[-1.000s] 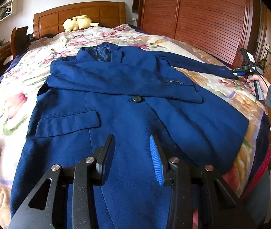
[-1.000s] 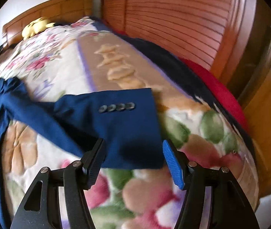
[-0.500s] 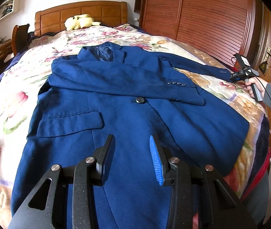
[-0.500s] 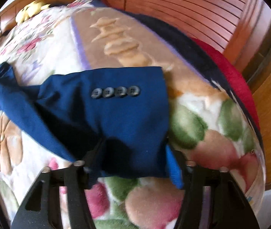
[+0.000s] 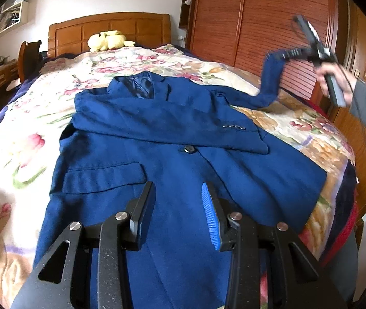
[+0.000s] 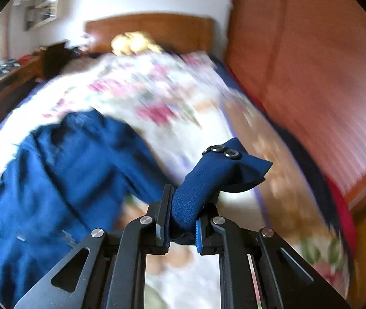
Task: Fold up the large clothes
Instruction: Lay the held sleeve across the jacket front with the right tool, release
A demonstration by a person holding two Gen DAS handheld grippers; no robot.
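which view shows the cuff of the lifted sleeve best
The right wrist view: the cuff fills the centre, sharp, its buttons visible, bunched between the pads of the right gripper, whose jaws have just been closing on it. The left wrist view shows it small and blurred, raised above the bed.

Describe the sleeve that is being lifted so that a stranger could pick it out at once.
Start at the bed with the floral cover, where a blue jacket lies spread. Its sleeve on the wardrobe side rises off the cover, cuff pinched in the right gripper. The other sleeve lies folded flat across the chest.
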